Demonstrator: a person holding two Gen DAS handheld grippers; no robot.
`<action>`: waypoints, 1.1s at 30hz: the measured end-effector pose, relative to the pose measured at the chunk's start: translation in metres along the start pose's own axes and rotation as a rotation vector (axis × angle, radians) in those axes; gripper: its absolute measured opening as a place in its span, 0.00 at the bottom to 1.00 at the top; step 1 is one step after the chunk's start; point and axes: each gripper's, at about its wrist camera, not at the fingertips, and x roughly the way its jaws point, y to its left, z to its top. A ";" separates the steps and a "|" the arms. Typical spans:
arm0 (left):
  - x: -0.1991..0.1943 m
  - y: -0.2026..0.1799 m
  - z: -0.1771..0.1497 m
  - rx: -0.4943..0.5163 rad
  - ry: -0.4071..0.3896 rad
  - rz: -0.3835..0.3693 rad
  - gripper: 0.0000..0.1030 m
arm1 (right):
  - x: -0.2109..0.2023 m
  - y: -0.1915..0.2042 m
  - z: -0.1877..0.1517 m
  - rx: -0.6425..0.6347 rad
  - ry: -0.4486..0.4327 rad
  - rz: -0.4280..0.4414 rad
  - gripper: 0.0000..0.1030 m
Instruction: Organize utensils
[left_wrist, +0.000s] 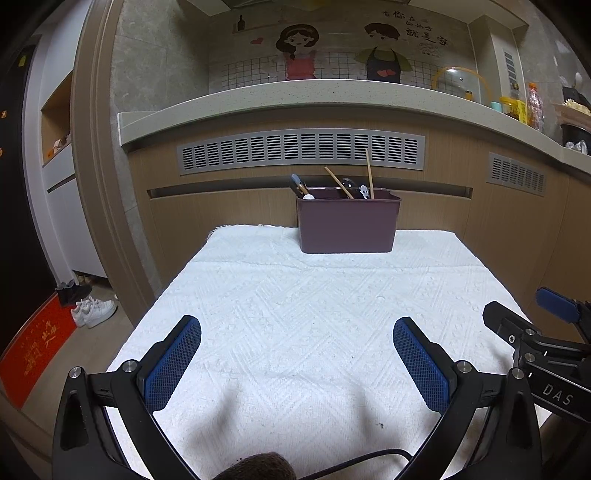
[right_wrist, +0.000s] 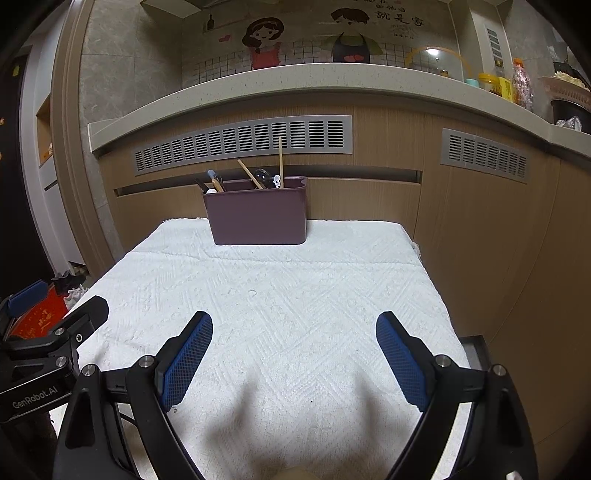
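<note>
A purple utensil holder (left_wrist: 347, 226) (right_wrist: 256, 217) stands at the far edge of a white textured cloth (left_wrist: 295, 314) (right_wrist: 266, 306). Chopsticks (left_wrist: 369, 173) (right_wrist: 280, 162), spoons and other handles stick up out of it. My left gripper (left_wrist: 297, 332) hovers open over the near part of the cloth, nothing between its blue pads. My right gripper (right_wrist: 294, 326) is open too, side by side with the left and also holding nothing. Each gripper shows at the edge of the other's view.
Behind the holder runs a wooden cabinet front with grey vents (left_wrist: 301, 149) under a pale counter (left_wrist: 295, 99). Jars and bottles (left_wrist: 524, 105) stand on the counter at right. White shoes (left_wrist: 92, 310) and a red mat (left_wrist: 37, 350) lie on the floor at left.
</note>
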 end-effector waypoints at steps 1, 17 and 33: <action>0.000 0.000 0.000 0.000 0.000 0.000 1.00 | -0.001 0.001 0.000 0.001 -0.002 -0.002 0.86; 0.001 0.002 0.000 -0.001 0.000 -0.003 1.00 | -0.002 0.000 -0.001 -0.002 -0.004 0.002 0.86; 0.002 0.004 -0.002 -0.004 0.007 -0.006 1.00 | -0.001 0.002 0.000 -0.004 0.000 0.009 0.86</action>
